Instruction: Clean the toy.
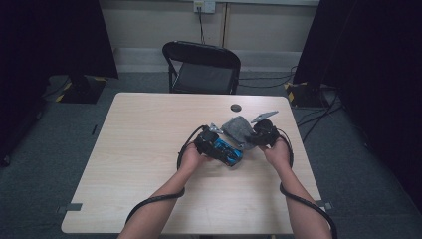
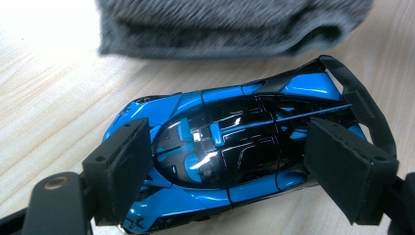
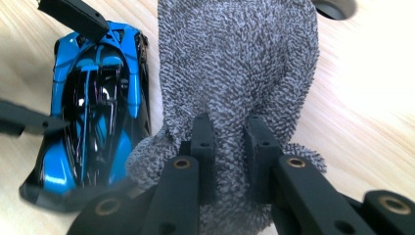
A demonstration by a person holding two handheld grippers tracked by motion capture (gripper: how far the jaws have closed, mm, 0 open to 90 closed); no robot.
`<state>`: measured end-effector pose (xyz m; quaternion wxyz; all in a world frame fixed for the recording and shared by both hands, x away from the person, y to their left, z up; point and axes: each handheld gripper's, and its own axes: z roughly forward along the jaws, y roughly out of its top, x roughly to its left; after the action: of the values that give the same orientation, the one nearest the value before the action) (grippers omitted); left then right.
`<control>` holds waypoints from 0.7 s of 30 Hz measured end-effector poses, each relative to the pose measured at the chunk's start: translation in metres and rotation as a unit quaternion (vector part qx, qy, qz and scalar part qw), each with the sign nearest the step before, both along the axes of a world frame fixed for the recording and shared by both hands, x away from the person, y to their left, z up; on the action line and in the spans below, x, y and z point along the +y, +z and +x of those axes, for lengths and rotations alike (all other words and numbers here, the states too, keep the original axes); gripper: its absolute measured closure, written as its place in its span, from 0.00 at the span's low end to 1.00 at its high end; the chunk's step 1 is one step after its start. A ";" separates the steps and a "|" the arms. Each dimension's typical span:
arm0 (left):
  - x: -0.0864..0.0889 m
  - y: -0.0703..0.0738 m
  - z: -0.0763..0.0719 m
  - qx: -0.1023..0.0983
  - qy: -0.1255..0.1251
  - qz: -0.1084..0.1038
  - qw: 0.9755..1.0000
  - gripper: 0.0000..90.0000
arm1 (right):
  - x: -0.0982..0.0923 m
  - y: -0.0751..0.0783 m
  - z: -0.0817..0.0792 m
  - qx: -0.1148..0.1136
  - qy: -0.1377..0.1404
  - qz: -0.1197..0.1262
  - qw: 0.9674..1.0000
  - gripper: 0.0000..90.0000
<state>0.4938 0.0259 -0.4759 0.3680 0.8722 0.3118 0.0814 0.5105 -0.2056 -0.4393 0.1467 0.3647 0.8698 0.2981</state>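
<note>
Toy car (image 2: 235, 156) on table (image 1: 149, 164), gripped across its sides by left gripper (image 2: 227, 169) to steady it. Grey cloth (image 3: 235, 78) pinched in right gripper (image 3: 230, 147), bunched just beside the car, apparently ready for wiping its body.

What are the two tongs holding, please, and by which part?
The right tongs pinch the grey cloth at its near edge. The left tongs straddle the blue car across its middle.
</note>
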 end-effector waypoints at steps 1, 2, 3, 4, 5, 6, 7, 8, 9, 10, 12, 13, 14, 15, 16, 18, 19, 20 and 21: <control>0.000 0.000 0.000 0.000 0.000 0.000 1.000 0.20 | 0.003 -0.002 0.002 0.001 0.004 -0.003 1.000 0.86; 0.000 0.000 0.000 -0.001 0.000 -0.001 1.000 0.20 | 0.007 -0.003 0.004 0.002 0.006 -0.006 1.000 0.86; 0.001 0.000 0.000 -0.002 -0.001 0.000 1.000 0.20 | 0.009 -0.004 0.005 0.004 0.009 -0.006 1.000 0.86; 0.001 0.000 0.000 -0.002 -0.001 0.000 1.000 0.20 | 0.012 -0.006 0.007 0.002 0.012 -0.012 1.000 0.86; 0.001 0.000 0.000 -0.001 0.000 0.000 1.000 0.20 | 0.014 -0.007 0.008 0.002 0.013 -0.012 1.000 0.86; 0.001 0.000 -0.001 -0.001 0.000 0.000 1.000 0.20 | 0.016 -0.008 0.009 0.004 0.016 -0.008 1.000 0.86; 0.000 0.000 -0.001 -0.002 0.001 -0.001 1.000 0.20 | 0.019 -0.009 0.010 0.002 0.021 -0.011 1.000 0.86; 0.000 0.000 -0.001 -0.002 0.001 -0.001 1.000 0.20 | 0.021 -0.010 0.011 0.003 0.026 -0.014 1.000 0.86; 0.000 0.000 -0.001 -0.002 0.002 -0.001 1.000 0.20 | 0.024 -0.011 0.013 0.006 0.030 -0.017 0.999 0.86; 0.000 0.000 -0.001 -0.001 0.004 0.000 1.000 0.20 | 0.025 -0.012 0.013 0.007 0.032 -0.018 0.999 0.86; 0.001 -0.001 -0.002 -0.003 0.005 -0.003 1.000 0.20 | 0.029 -0.014 0.016 0.009 0.036 -0.017 0.999 0.86; 0.001 -0.001 -0.002 -0.003 0.004 -0.001 1.000 0.20 | 0.031 -0.015 0.018 0.012 0.041 -0.019 0.999 0.86; 0.001 0.000 -0.001 -0.002 0.004 0.001 1.000 0.20 | 0.032 -0.017 0.019 0.012 0.043 -0.022 0.999 0.86; 0.000 0.000 -0.002 -0.001 0.005 0.000 1.000 0.20 | 0.033 -0.019 0.021 0.016 0.045 -0.025 0.999 0.86; 0.000 0.000 -0.002 -0.001 0.006 0.000 1.000 0.20 | 0.034 -0.020 0.022 0.018 0.046 -0.025 0.998 0.86; 0.000 0.000 -0.002 -0.002 0.006 -0.001 1.000 0.20 | 0.034 -0.024 0.025 0.028 0.051 -0.021 0.998 0.85; 0.000 0.000 -0.002 -0.002 0.006 -0.001 1.000 0.20 | 0.035 -0.026 0.025 0.027 0.052 -0.030 0.998 0.85; 0.000 0.000 -0.002 -0.001 0.007 0.000 1.000 0.20 | 0.036 -0.028 0.026 0.028 0.054 -0.037 0.997 0.85; 0.000 0.000 -0.002 0.000 0.007 0.001 1.000 0.20 | 0.037 -0.031 0.027 0.032 0.058 -0.044 0.997 0.85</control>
<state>0.4919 0.0256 -0.4759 0.3668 0.8702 0.3178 0.0844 0.5371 -0.1690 -0.4706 0.1169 0.3162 0.9060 0.2560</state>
